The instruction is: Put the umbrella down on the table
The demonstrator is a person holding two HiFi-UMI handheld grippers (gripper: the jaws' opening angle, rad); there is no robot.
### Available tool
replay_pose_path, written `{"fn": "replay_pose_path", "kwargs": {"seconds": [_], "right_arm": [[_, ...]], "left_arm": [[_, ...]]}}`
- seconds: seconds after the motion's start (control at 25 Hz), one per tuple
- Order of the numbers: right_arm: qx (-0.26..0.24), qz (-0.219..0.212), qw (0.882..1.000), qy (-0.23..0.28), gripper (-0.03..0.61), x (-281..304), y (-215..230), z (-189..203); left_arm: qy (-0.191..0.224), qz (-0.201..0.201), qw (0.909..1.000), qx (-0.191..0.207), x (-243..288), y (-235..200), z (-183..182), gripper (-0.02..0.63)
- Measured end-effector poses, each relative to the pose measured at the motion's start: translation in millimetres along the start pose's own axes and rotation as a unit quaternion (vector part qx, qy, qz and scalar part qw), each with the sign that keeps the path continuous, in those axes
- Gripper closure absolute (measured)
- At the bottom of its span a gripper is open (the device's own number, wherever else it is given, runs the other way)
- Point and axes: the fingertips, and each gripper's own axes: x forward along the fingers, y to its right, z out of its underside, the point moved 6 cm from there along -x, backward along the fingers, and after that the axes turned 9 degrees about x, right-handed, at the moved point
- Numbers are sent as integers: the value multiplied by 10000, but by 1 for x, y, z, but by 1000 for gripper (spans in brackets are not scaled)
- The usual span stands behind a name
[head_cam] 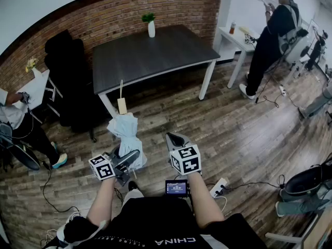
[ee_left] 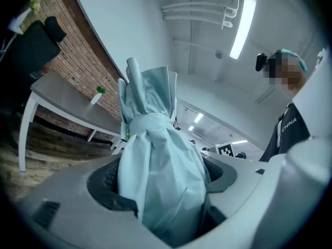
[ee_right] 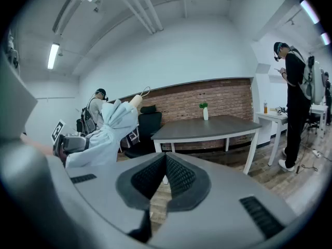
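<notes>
a: so, item one, hazards. the left hand-held gripper (head_cam: 128, 158) is clamping the folded pale-blue umbrella (head_cam: 123, 129) around its bunched fabric, not its shaft. the umbrella is being held out above the wooden floor (head_cam: 238, 134), well short of the desk (head_cam: 155, 56), with its wooden handle (head_cam: 122, 106) pointing toward it.

b: risk there?

a: the soft cloth is probably giving under the pads, so the bundle could be slipping or swinging during the carry. letting go before it is lying over the top would be dropping it on the floor. the right hand-held gripper (head_cam: 175, 139) is riding beside it, jaws pressed together and empty, so nothing is backing up the grip.

b: item two, surface?

a: dark grey top, white legs. a white vase (head_cam: 151, 29) with a green sprig is standing near the far edge, and a long swing could be tipping it.

b: room?

a: a brick wall (head_cam: 129, 14) is running behind, black chairs (head_cam: 65, 61) are sitting at the left, and a person (head_cam: 277, 27) is standing by a white side table (head_cam: 233, 38).
</notes>
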Motion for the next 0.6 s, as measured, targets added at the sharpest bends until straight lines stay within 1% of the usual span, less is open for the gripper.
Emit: {"fn": "replay_pose_path", "kwargs": {"seconds": [0.36,0.48,0.6], "right_arm": [[203,118,9997,88,571,-9,-2,3],[338,77,9993,131,571,-10,-1,5],[362,12,9993,116,569,-11,-3,6]], "left_arm": [[49,122,9999,-89,-3,6,1,255],[51,142,9999,-76,-3,5,0,255],[81,159,9998,-110,-2,6,0,255]]}}
